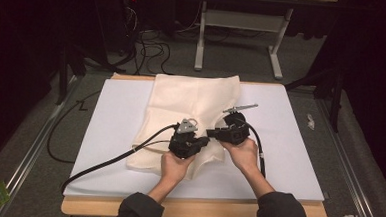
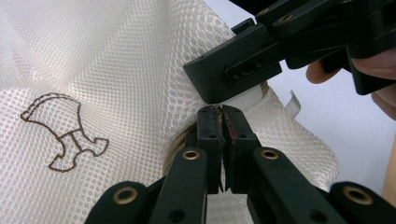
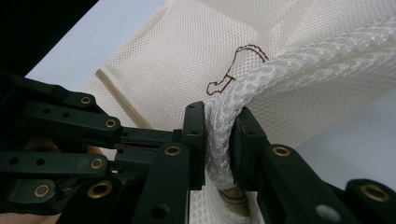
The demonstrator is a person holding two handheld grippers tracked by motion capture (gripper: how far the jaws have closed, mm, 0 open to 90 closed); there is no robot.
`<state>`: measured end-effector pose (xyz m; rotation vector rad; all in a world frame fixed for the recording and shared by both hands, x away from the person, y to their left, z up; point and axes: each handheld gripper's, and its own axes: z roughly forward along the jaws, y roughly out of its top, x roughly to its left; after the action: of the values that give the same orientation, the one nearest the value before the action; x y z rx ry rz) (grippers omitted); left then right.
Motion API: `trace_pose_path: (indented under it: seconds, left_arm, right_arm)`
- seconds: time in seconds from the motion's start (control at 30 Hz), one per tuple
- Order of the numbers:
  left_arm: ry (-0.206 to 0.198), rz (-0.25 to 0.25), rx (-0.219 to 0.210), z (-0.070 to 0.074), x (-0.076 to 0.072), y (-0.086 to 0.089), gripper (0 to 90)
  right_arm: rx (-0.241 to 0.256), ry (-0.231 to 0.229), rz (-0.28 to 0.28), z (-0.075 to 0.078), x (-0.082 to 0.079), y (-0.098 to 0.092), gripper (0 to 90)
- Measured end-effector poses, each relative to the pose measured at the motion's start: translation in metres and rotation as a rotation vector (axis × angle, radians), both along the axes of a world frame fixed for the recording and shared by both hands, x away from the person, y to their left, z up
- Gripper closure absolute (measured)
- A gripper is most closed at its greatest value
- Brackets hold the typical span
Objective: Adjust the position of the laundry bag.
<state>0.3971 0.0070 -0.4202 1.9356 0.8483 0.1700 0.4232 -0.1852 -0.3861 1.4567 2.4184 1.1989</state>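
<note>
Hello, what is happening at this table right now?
A person holds a gripper in each hand over a cream mesh garment lying on a white sheet. The right gripper is clamped on a bunched fold of the mesh. The left gripper, right next to it, has its jaws closed at the garment's edge, apparently pinching the fabric.

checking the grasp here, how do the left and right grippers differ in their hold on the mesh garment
The left gripper has its jaws nearly closed, pinching a thin edge of the mesh garment; the right gripper holds a thick bunched roll of mesh, so its jaws stand wider apart. In the high view the left gripper carries a grey plate on top; the right does not. Both are shut on the same cream garment.
</note>
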Motion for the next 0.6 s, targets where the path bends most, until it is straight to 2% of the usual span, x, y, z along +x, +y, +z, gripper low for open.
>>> trace_pose_path:
  seconds: [0.1, 0.23, 0.3, 0.37, 0.47, 0.6]
  left_arm:
    - [0.006, 0.0, -0.005, 0.0004, 0.0006, 0.0003, 87.3]
    - [0.003, 0.005, -0.004, -0.0002, 0.0007, -0.0003, 87.3]
    - [0.012, 0.002, -0.006, -0.0011, 0.0004, -0.0009, 87.3]
    - [0.016, 0.001, -0.009, -0.0014, 0.0008, -0.001, 87.3]
    - [0.011, -0.002, 0.003, -0.0015, 0.0011, -0.0002, 87.4]
    - [0.014, -0.01, 0.004, -0.0009, 0.0006, 0.0003, 87.4]
  right_arm:
    - [-0.002, -0.006, -0.007, 0.0006, -0.0015, -0.0024, 71.2]
    - [0.001, -0.001, -0.004, 0.0002, -0.0021, -0.0039, 71.9]
    - [-0.002, 0.005, -0.002, -0.0005, -0.0018, -0.004, 73.8]
    - [-0.006, 0.006, -0.001, -0.0005, -0.002, -0.0038, 79.8]
    - [-0.022, 0.005, 0.009, 0.0003, -0.003, -0.0014, 84.9]
    - [-0.038, 0.004, 0.021, 0.001, -0.0033, -0.0015, 86.1]
